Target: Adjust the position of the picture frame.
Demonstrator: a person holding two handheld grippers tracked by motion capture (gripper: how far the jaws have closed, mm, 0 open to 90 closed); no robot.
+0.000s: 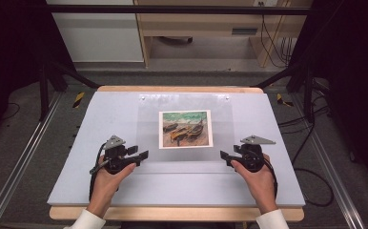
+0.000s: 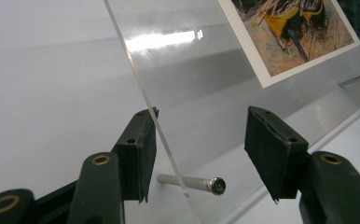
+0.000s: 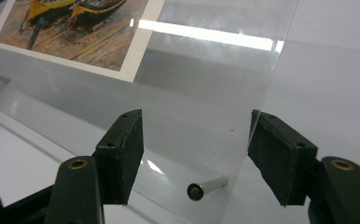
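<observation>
A clear acrylic panel [image 1: 187, 131] carrying a boat painting [image 1: 185, 129] lies at the table's [image 1: 101, 186] centre. The left gripper [image 1: 143, 155], at the panel's 8 o'clock corner, and the right gripper [image 1: 225, 156], at 4 o'clock, each straddle a panel edge with jaws apart, unclenched.

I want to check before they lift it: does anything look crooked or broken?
Nothing stands out. The boat painting print with a white border lies straight under the clear acrylic sheet, which looks uncracked. The left claw and right claw straddle the sheet's near corners, not yet pinching.
</observation>
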